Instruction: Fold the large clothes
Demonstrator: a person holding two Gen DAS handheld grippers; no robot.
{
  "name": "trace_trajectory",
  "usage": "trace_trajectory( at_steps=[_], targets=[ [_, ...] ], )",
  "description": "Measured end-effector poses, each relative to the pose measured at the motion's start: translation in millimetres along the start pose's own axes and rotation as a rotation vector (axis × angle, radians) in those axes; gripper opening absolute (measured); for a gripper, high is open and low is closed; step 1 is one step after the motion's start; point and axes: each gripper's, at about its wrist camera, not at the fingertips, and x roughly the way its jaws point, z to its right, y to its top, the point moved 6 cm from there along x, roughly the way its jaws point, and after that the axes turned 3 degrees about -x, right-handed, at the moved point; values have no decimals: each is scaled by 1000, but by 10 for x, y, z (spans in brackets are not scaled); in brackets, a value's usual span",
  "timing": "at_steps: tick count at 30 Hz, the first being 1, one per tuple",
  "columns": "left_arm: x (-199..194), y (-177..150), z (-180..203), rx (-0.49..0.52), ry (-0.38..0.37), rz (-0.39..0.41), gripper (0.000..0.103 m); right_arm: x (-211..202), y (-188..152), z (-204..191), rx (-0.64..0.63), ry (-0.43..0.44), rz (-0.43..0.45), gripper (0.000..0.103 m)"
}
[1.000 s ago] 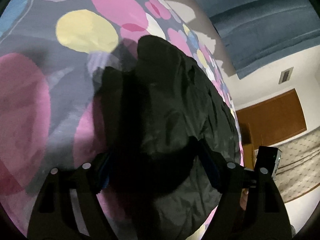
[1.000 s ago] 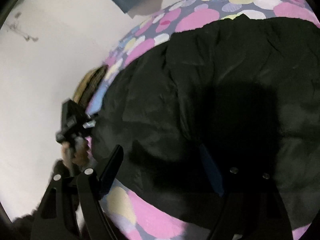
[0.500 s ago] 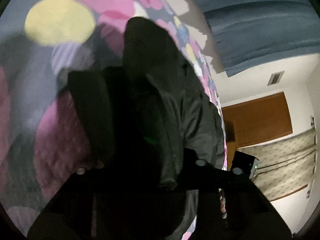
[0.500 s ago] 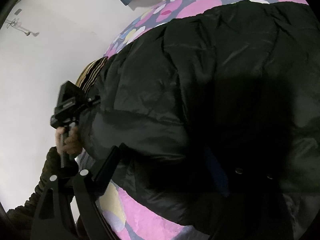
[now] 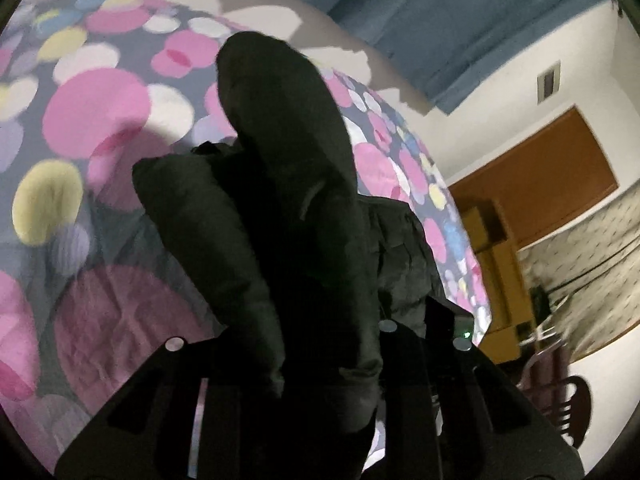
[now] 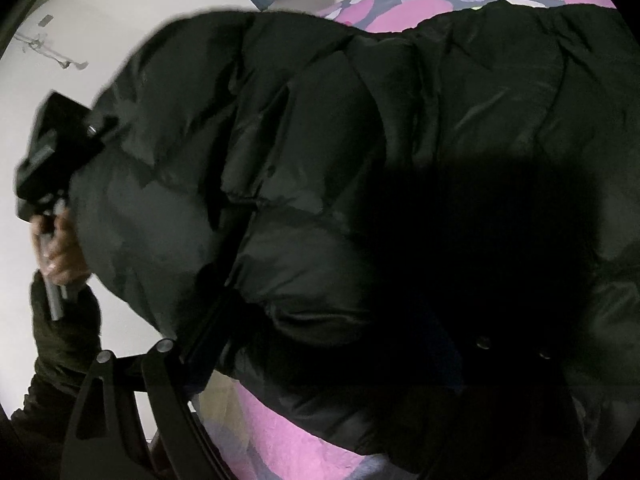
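Under black jacket (image 6: 320, 160), left gripper (image 5: 304, 360) closing, pinching sleeve, right gripper (image 6: 320, 360) opening, fingertips hidden.

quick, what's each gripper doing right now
Left gripper: jaws closing on a fold of the black puffer jacket, lifted off the dotted bedspread.
Right gripper: jaws opening wide, jacket bulk between them; grip cannot be told.

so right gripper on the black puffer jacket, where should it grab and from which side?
Probably the near hem edge of the black puffer jacket, where it ends over the spotted bedspread. Come in low from the near side: the open right gripper already straddles that thin rim, while the quilted body looks too bulky to pinch.
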Motion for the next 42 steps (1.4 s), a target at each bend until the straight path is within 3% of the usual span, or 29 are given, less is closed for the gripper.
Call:
trace_trajectory(
  at_steps=[7,15,24,34,42],
  targets=[
    [285,49,638,113,111,-34,21,-37,-61,-15,8,39,-3,87],
    [708,35,1069,170,185,-27,21,-187,-125,-42,-2,75,13,85],
    [1055,-69,1396,203,155,-7,21,-886,-327,146,21,24,94,85],
    [1661,-332,1648,220,101,-6,22,-2025,-296,691,183,4,303,86],
    [2045,-566,1767,266,152,15,23,-2134,96,661,169,-2,306,86]
  ],
)
